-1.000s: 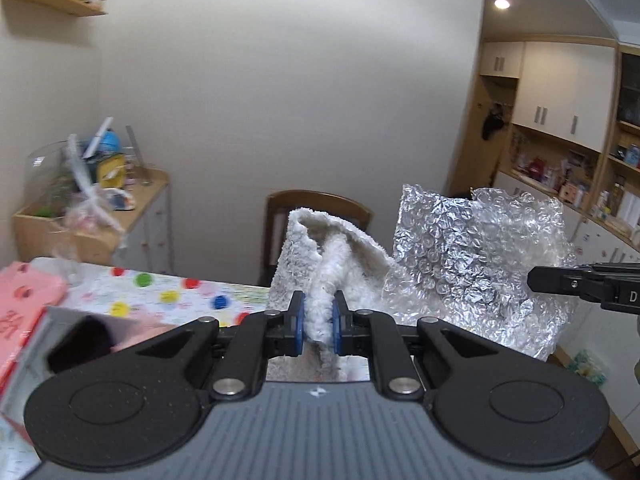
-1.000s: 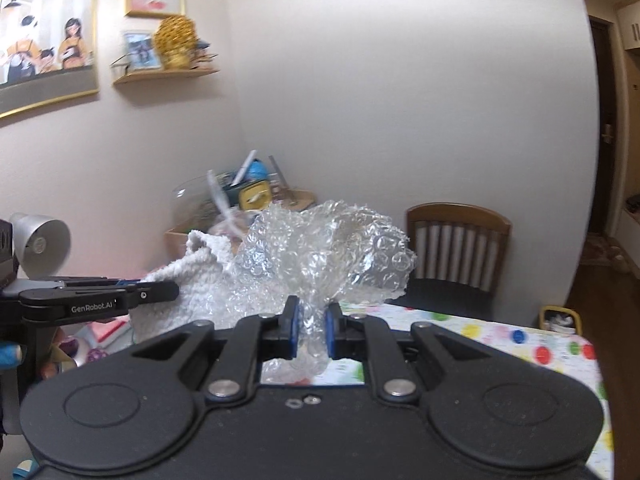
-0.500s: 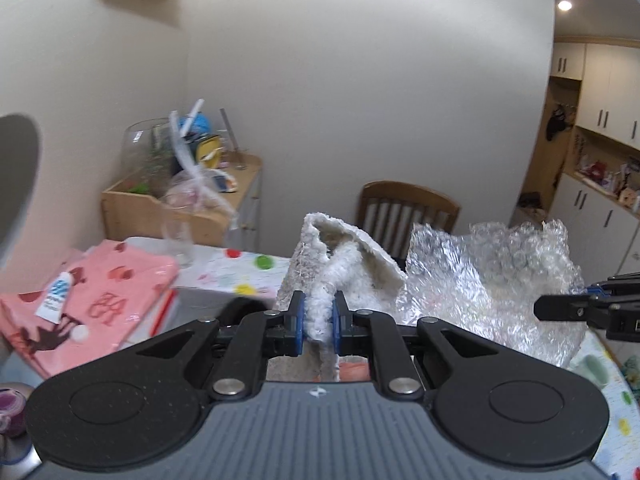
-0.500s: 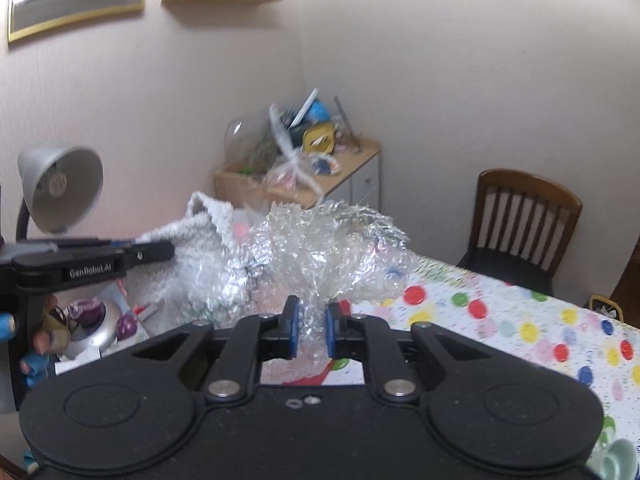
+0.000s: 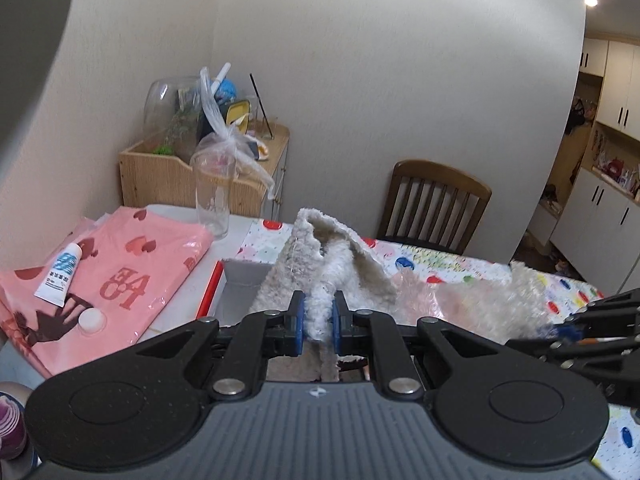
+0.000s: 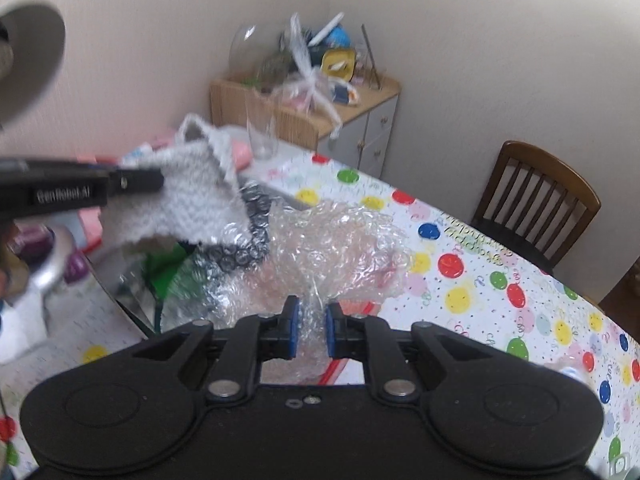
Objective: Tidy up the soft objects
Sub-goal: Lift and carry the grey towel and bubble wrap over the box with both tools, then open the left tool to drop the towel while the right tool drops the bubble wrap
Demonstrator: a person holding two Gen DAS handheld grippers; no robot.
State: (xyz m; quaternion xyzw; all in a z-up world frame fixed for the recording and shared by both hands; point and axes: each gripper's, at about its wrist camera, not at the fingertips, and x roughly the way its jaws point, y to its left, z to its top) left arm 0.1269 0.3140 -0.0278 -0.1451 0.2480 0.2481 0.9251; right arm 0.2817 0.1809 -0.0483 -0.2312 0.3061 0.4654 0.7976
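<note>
Here, one fleece cloth (image 5: 320, 264); one bubble wrap (image 6: 340, 244)

Both views are being lit evenly and softly, a round recessed ceiling lamp (image 5: 590, 0) glowing at upper right. Straight edges are being bent by fisheye distortion. The crinkled clear bubble wrap (image 6: 340, 248) is being smeared by motion blur.

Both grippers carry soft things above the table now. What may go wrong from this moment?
1. The left gripper pinches only a thin edge of the fluffy white towel, so the towel may slip out.
2. The tall clear drinking glass stands near the open box; the hanging towel might knock it over.
3. The right gripper holds the crumpled clear bubble wrap, which overlaps the towel and may catch on it.
</note>
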